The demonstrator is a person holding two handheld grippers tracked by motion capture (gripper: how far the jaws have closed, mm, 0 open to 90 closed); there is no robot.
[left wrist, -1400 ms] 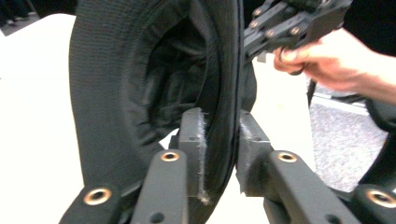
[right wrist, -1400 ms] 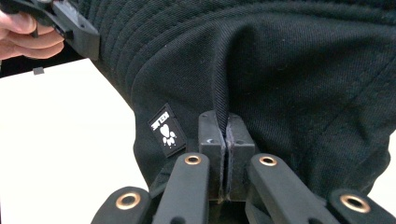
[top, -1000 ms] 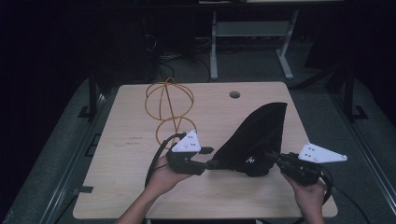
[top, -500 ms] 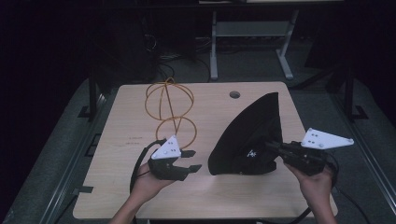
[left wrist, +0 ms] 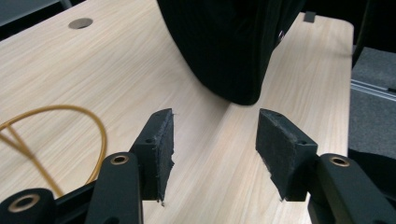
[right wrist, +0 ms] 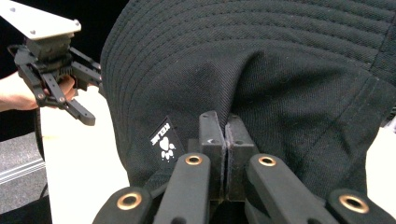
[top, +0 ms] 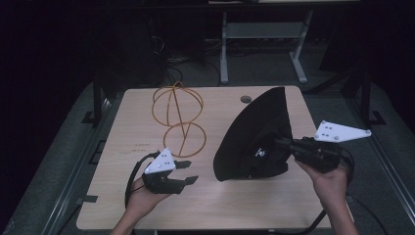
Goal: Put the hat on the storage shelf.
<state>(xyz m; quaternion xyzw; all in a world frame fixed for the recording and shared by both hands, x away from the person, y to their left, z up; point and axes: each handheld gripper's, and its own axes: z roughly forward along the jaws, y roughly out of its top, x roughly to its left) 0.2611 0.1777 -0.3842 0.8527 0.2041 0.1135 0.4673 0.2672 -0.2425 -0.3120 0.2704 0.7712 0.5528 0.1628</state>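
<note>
A black bucket hat [top: 257, 132] stands tilted on its brim at the right of the wooden table [top: 122, 147]. My right gripper [top: 281, 143] is shut on a fold of its cloth, next to a small paw-print label [right wrist: 164, 140]. In the right gripper view the pads [right wrist: 225, 128] meet on the pinched fabric [right wrist: 261, 60]. My left gripper [top: 188, 172] hovers low over the table, left of the hat and apart from it. Its jaws have just been opening, with nothing between them. In the left gripper view [left wrist: 215, 140] the hat's edge [left wrist: 224, 42] hangs just ahead.
A yellow wire frame of hoops [top: 177, 117] stands on the table behind the left gripper, and its wire [left wrist: 100, 135] curves close to the left jaw. A round cable hole [top: 246, 99] sits near the far edge. Dark floor and a metal stand [top: 225, 44] lie beyond.
The left gripper has let go of the hat's edge, drawn away to the left and opened wider. The right gripper has risen with the hat, which now stands more upright.
</note>
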